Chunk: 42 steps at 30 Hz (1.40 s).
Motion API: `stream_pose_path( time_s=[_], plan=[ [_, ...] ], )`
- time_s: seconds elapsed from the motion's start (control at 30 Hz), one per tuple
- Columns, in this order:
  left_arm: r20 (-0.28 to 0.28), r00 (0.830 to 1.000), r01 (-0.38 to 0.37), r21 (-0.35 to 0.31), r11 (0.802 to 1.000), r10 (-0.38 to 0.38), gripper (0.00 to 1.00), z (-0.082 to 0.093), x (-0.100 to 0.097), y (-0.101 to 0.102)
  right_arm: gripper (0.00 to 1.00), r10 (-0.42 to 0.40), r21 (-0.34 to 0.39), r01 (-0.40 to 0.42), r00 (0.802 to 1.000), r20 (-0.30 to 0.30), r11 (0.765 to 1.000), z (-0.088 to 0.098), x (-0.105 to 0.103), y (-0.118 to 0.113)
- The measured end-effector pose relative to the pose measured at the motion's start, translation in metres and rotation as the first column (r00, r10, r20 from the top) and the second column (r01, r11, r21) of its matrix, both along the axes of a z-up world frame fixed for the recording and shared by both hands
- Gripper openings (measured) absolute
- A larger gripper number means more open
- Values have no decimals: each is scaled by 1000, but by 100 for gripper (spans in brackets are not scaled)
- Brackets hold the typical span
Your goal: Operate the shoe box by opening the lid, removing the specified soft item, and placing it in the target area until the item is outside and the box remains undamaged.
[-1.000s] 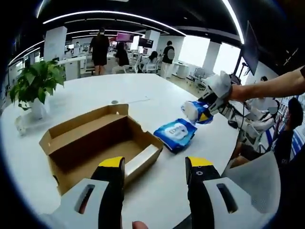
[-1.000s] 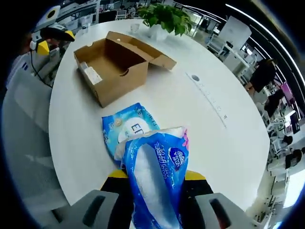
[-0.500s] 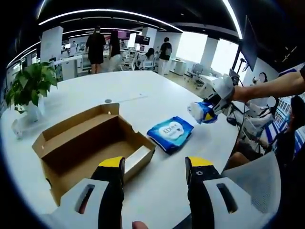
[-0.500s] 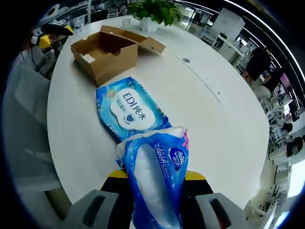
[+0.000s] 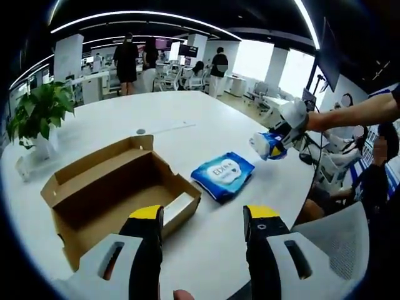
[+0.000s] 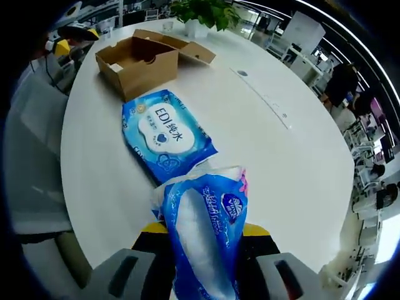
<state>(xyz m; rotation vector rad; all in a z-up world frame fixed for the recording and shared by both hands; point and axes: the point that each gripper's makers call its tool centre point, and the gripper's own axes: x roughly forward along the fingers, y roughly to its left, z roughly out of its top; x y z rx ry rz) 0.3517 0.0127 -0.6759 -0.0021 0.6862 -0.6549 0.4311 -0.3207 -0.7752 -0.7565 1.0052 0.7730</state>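
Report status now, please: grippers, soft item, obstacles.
Left gripper open, idle. Right gripper shut on tissue pack, outside shoe box. Wipes pack on table ahead.

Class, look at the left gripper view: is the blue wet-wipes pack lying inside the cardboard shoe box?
No: the blue wet-wipes pack lies flat on the white table, beside the open shoe box and outside it.
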Motion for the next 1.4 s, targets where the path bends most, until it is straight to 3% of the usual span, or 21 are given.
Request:
stream_pose_path(
  time_s=[0.37,0.63,0.9,1.4],
  plan=[
    [-18,998,-56,8,998,57,53,-5,-1,11,36,89,-41,-90,996,-26,995,-19,14,0],
    [-24,996,-90,26,996,91,53,-7,-1,22,37,181,-106,-186,982,-55,977,-38,21,-1],
    [-41,991,-123,20,992,123,52,-10,-1,29,39,199,-108,-207,977,-81,972,-50,24,-2],
    [-54,992,-116,27,993,117,52,-14,-3,29,44,261,-136,-275,959,-109,952,-64,26,-2]
  ],
)
